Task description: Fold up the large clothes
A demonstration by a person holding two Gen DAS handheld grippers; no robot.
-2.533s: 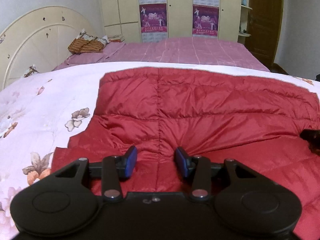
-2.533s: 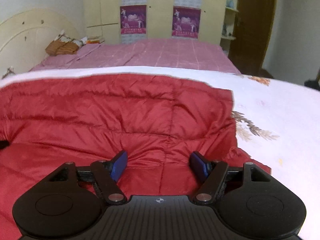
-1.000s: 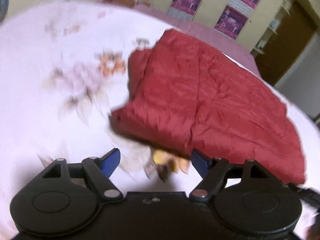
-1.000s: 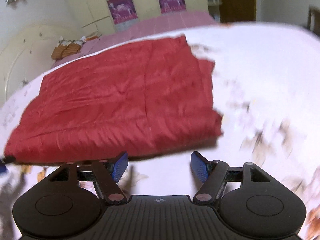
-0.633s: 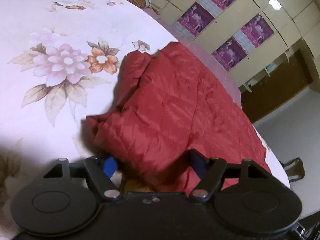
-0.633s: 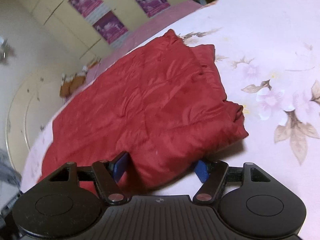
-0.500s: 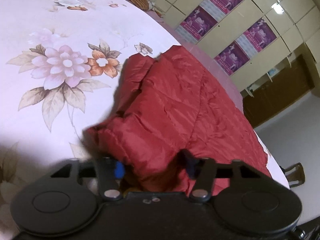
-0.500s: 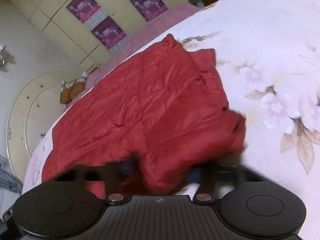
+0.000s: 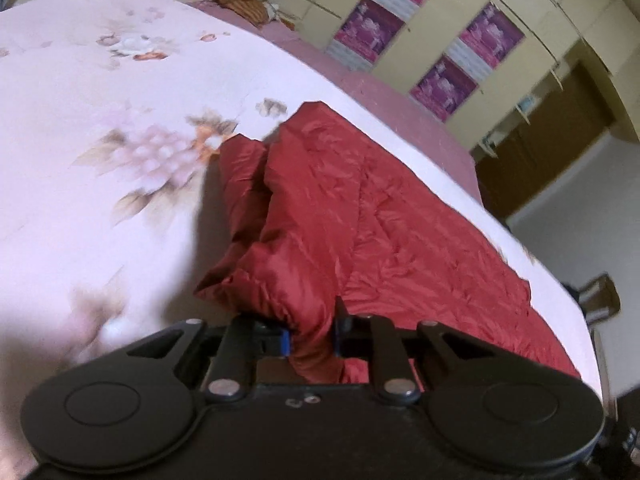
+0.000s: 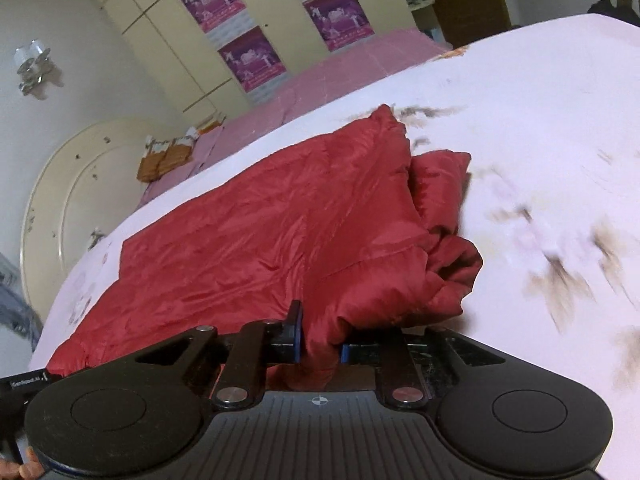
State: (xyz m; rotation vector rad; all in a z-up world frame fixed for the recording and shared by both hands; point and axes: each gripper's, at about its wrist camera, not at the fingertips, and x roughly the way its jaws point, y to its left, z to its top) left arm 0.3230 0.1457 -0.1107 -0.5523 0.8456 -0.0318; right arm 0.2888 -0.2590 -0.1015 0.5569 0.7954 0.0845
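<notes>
The quilted red down jacket lies spread on the bed, over a pale floral cover. The left gripper is clamped on a bunched, glossy near corner of the fabric. The right gripper pinches the opposite near corner, which puckers into crinkled folds.

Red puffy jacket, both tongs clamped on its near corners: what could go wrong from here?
1. Each pair of tongs, left and right, pinches only a small bunch of the slick red jacket; it may slip out during the lift.
2. The sleeve bunched at the right edge could spill out and spoil the fold.
</notes>
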